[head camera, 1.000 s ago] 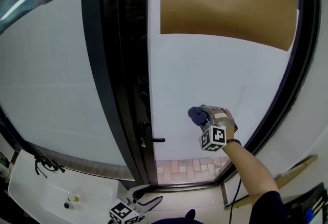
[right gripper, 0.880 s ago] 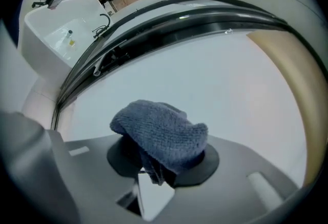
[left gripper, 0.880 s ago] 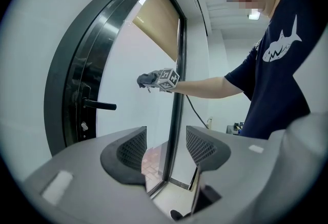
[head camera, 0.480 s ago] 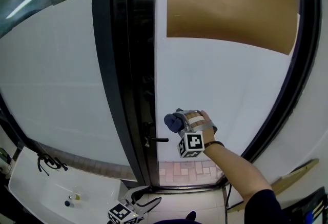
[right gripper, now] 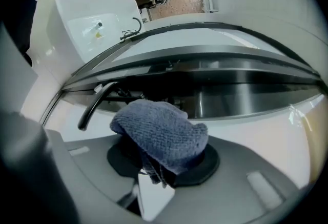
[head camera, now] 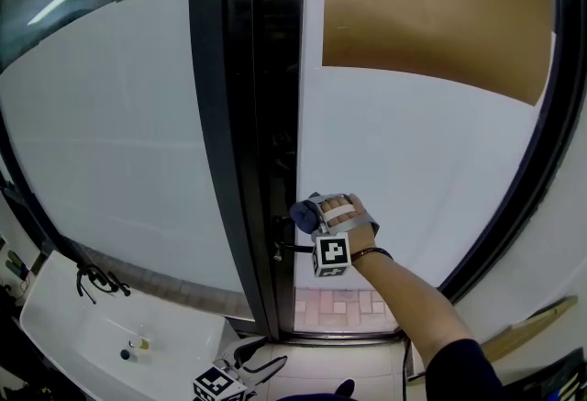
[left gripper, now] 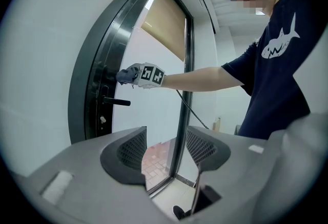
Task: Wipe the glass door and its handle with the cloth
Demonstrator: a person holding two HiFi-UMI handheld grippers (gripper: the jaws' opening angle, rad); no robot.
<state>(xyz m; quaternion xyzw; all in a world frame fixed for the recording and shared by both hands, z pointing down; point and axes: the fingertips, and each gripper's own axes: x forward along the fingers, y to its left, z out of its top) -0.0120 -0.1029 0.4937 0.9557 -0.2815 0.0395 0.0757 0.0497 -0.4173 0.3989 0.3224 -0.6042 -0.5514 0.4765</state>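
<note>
The frosted glass door (head camera: 413, 170) stands in a dark frame, its black lever handle (head camera: 290, 249) low on the left edge. My right gripper (head camera: 310, 214) is shut on a blue-grey cloth (head camera: 301, 217) and holds it against the glass just above and right of the handle. In the right gripper view the cloth (right gripper: 163, 133) bulges out of the jaws, with the handle (right gripper: 95, 106) close at the left. My left gripper (head camera: 265, 355) hangs low by the floor, open and empty. Its view shows the handle (left gripper: 117, 101) and the cloth (left gripper: 126, 75) ahead.
A brown blind (head camera: 431, 14) covers the door's upper part. A white basin-like surface (head camera: 73, 335) with small items lies at the lower left. A wooden strip (head camera: 527, 321) leans at the lower right. Brick paving (head camera: 339, 303) shows through the door's clear bottom strip.
My right gripper has slid left across the glass with the cloth, from mid-pane to the door's edge by the handle. The left gripper has stayed low.
</note>
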